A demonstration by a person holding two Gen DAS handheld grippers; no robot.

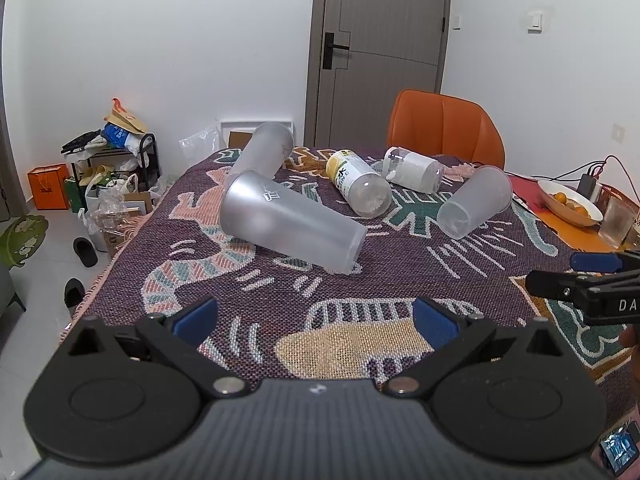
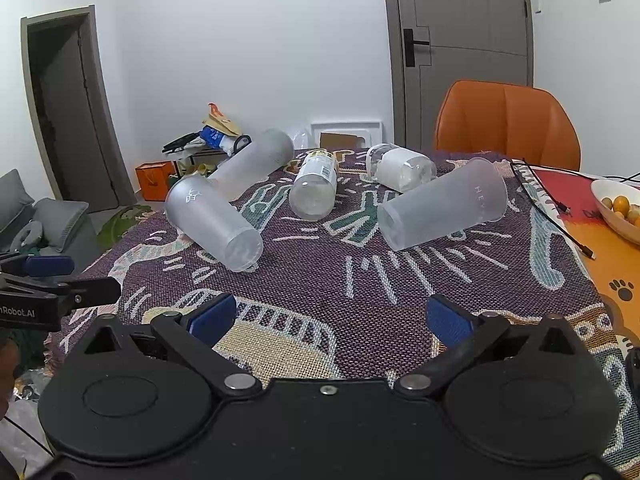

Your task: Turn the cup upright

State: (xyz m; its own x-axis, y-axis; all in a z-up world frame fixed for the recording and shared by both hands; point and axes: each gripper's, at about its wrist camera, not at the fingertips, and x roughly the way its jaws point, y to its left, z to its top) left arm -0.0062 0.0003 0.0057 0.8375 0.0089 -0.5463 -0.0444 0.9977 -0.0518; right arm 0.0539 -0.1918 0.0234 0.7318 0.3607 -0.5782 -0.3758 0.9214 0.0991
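Several plastic cups lie on their sides on the patterned cloth. A large frosted cup (image 1: pixel 288 226) (image 2: pixel 214 222) lies nearest, at left centre. A second frosted cup (image 1: pixel 262 152) (image 2: pixel 252 162) lies behind it. A yellow-labelled cup (image 1: pixel 358 186) (image 2: pixel 314 188) and a white-labelled cup (image 1: pixel 414 170) (image 2: pixel 402 168) lie further back. Another frosted cup (image 1: pixel 474 202) (image 2: pixel 442 204) lies at right. My left gripper (image 1: pixel 316 318) is open and empty, short of the nearest cup. My right gripper (image 2: pixel 332 316) is open and empty above the cloth.
The table cloth (image 1: pixel 360 292) ends at the left edge above the floor. An orange chair (image 1: pixel 444 128) (image 2: pixel 506 120) stands behind the table. A bowl of oranges (image 1: pixel 570 202) (image 2: pixel 618 208), a glass (image 1: pixel 616 220) and cables (image 2: pixel 552 208) are at right.
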